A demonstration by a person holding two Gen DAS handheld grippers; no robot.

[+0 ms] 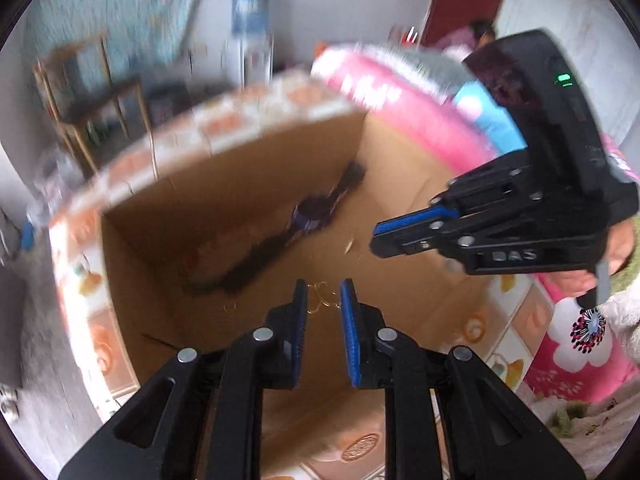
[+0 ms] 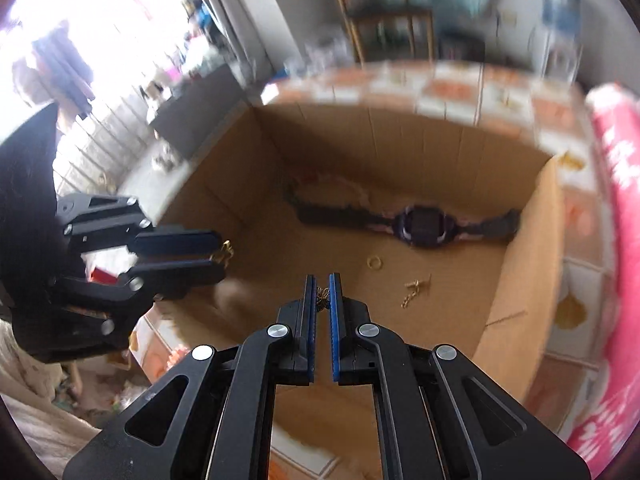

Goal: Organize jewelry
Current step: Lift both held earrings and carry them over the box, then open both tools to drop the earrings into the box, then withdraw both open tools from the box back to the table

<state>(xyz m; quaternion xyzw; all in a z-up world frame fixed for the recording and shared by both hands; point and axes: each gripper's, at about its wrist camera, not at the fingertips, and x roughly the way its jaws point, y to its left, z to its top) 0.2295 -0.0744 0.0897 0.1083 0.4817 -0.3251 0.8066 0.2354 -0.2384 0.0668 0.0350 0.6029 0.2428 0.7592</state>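
Note:
An open cardboard box [image 1: 400, 168] [image 2: 516, 280] holds a dark watch [image 1: 312, 216] [image 2: 424, 226], a gold ring [image 2: 374, 262] and small gold pieces [image 2: 416, 286]. My left gripper [image 1: 323, 296] hovers over the box with a thin gold chain [image 1: 320, 300] caught between its narrowly parted fingers; it also shows at the left of the right wrist view [image 2: 218, 250]. My right gripper [image 2: 321, 294] is nearly closed on a small gold ornament [image 2: 322, 296], above the box floor. It also shows in the left wrist view [image 1: 374, 236], over the box's right side.
A pink patterned blanket [image 1: 400, 92] [image 2: 616, 240] lies beside the box. A tiled patterned surface [image 1: 360, 448] surrounds the box. A wooden chair [image 1: 92, 92] stands at the back. Both views are motion-blurred.

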